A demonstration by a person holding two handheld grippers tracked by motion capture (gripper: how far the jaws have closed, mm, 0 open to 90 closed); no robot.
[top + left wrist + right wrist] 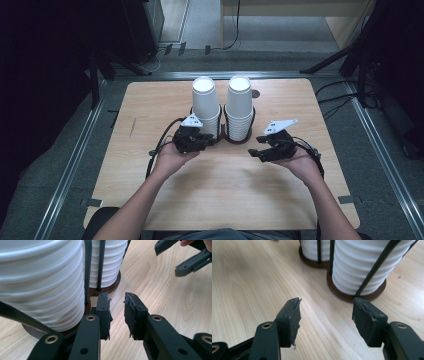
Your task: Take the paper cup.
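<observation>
Gleaming ribbed white paper cups in dark wire holder, round wooden base

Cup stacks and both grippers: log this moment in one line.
left gripper: open, empty, beside left cup stack | right gripper: open, empty, near right cup stack

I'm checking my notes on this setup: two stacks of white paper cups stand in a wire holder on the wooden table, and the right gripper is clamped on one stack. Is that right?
Not quite. The right gripper holds nothing: the right gripper view shows its fingers apart over bare table, short of the cups. The rest stands: two white cup stacks in the wire holder on the wooden table.
</observation>
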